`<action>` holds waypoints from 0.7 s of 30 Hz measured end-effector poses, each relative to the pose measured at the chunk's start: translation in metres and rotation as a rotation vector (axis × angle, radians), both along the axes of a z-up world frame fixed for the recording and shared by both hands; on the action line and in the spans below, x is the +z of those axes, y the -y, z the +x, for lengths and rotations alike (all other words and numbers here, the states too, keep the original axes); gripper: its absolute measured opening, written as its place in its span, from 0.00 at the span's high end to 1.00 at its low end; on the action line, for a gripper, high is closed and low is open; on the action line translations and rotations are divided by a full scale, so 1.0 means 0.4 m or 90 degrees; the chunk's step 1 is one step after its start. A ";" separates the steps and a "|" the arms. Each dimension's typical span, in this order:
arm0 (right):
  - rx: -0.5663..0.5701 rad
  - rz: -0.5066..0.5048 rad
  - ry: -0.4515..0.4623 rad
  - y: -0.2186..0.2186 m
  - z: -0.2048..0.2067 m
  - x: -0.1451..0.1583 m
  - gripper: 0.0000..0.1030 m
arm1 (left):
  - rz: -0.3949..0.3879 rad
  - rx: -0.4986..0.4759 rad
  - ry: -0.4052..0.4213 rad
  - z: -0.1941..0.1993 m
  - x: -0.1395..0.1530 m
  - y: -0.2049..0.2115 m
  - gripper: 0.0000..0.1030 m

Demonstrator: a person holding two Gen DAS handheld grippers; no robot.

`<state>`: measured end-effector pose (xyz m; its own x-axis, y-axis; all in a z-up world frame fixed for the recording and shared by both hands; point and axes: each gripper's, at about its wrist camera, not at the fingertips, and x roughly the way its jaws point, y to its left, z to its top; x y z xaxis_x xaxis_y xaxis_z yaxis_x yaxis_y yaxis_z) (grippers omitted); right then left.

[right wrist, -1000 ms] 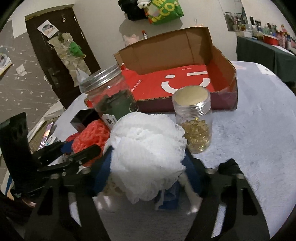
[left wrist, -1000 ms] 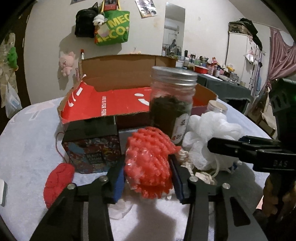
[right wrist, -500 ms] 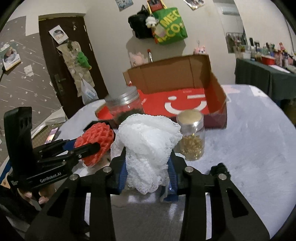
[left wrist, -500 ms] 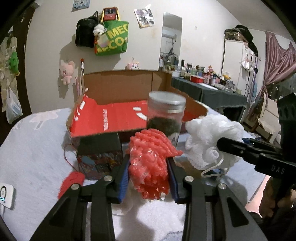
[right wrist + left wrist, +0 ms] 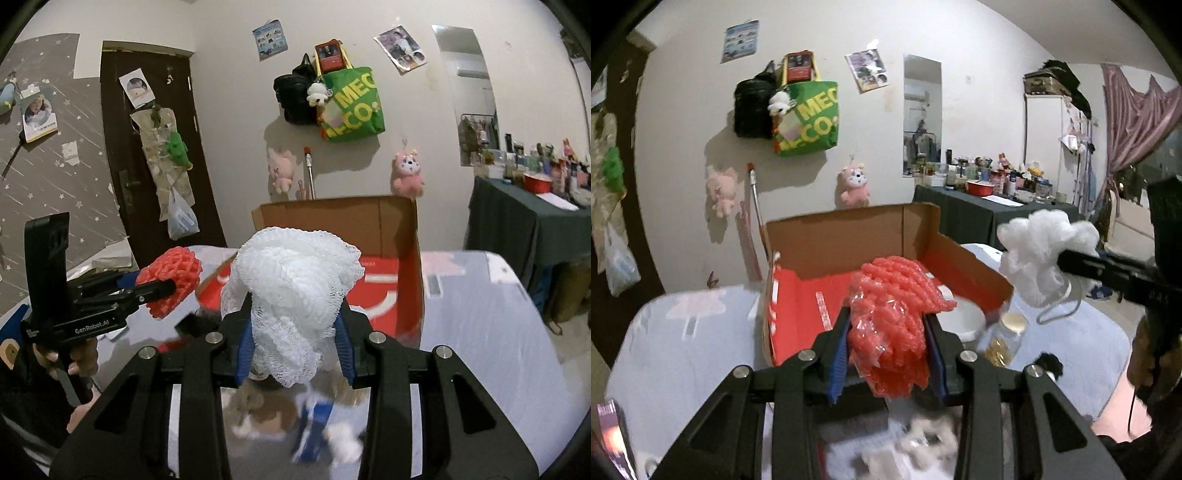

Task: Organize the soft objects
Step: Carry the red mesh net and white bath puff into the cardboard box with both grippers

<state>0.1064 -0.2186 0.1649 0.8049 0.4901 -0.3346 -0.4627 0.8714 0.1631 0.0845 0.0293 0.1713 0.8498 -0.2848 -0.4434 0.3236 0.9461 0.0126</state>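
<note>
Left gripper (image 5: 886,350) pinches the red mesh ball (image 5: 894,325); right gripper (image 5: 295,347) pinches the white mesh pouf (image 5: 295,295). Both are airborne near the cardboard box (image 5: 849,236) front edge. Nothing soft boxed yet, as far as visible; both drops remain.

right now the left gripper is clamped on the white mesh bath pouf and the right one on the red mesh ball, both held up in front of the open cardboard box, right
The holds are swapped. In the left wrist view the left gripper is clamped on the red mesh ball; in the right wrist view the right gripper is clamped on the white mesh bath pouf. Both are held up in front of the open cardboard box.
</note>
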 end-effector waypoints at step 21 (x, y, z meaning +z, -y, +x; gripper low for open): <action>-0.006 -0.175 -0.220 -0.188 0.655 -0.054 0.66 | 0.112 -0.029 -0.162 0.578 -0.069 0.081 0.62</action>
